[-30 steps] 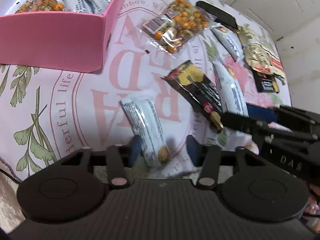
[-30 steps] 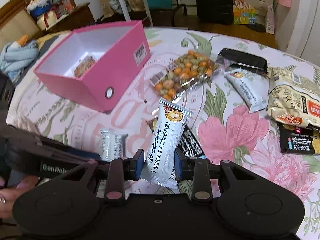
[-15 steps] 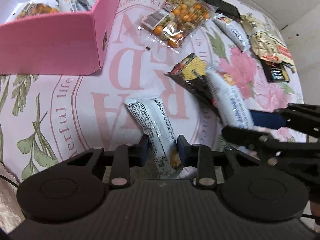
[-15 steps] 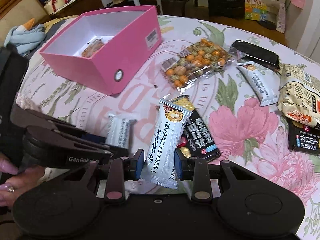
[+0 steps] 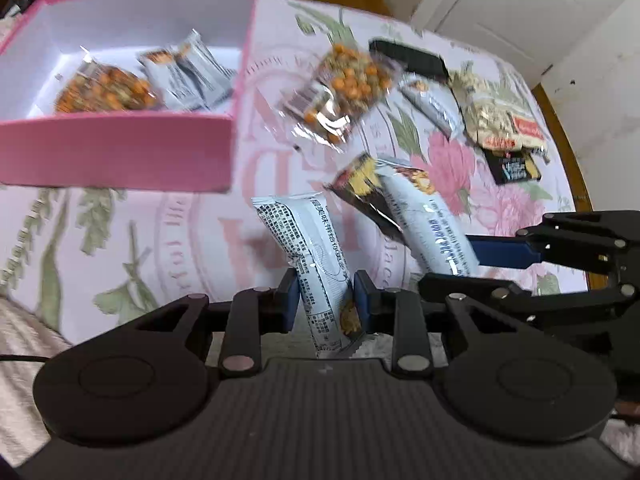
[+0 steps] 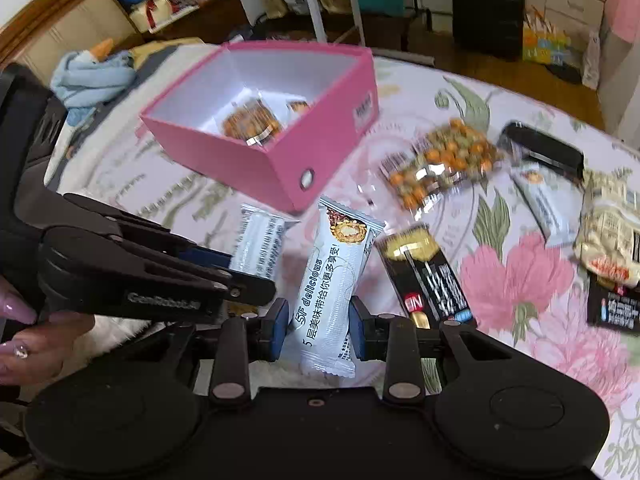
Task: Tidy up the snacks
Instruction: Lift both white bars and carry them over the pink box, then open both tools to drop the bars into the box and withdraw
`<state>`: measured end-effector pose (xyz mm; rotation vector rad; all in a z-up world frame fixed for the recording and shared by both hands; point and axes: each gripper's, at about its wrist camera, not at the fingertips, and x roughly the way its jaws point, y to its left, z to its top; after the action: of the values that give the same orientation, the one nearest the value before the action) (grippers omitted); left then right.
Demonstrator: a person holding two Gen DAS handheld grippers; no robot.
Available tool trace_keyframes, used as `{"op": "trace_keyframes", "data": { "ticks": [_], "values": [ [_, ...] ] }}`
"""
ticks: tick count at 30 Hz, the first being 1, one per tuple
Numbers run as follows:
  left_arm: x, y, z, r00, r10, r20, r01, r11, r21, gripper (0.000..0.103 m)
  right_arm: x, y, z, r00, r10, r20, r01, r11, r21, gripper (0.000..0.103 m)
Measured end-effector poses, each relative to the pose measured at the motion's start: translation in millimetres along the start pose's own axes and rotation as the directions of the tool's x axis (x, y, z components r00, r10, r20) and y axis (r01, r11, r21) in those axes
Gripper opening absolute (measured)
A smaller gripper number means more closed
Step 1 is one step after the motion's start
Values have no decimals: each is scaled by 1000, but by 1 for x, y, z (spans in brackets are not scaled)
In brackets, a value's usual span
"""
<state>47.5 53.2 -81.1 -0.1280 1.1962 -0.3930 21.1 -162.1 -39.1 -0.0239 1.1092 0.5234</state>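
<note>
We note a few packets already in the pink box (image 5: 120,152), each gripper (image 5: 325,298) (image 6: 319,328) clamped on one white wafer bar, several snacks left on the tablecloth (image 5: 168,240).

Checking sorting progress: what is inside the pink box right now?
Inside the pink box: a clear bag of orange and green coated nuts and white wafer packets beside it. The near wall hides the front strip of the floor, so more could lie there.

Pink box (image 6: 256,168) top open; tablecloth (image 5: 132,240) before it bare.
</note>
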Motion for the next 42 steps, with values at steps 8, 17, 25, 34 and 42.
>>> {"op": "trace_keyframes", "data": {
  "ticks": [8, 17, 25, 34, 42],
  "values": [
    [-62, 43, 13, 992, 41, 121, -36, 999, -41, 28, -19, 20, 36, 995, 40, 90, -31, 995, -90, 36],
    [-95, 96, 57, 961, 121, 247, -97, 990, -106, 28, 14, 54, 110, 975, 105, 197, -57, 970, -236, 36],
    [-62, 140, 104, 915, 298, 274, -244, 946, -213, 28, 100, 70, 168, 984, 110, 142, -63, 952, -299, 36],
    [-2, 178, 128, 928, 341, 151, -297, 921, -254, 28, 174, 86, 175, 988, 143, 59, -121, 951, -286, 36],
    [6, 180, 120, 916, 378, 133, -331, 901, -281, 32, 188, 87, 175, 985, 161, 54, -141, 953, -268, 45]
  ]
}}
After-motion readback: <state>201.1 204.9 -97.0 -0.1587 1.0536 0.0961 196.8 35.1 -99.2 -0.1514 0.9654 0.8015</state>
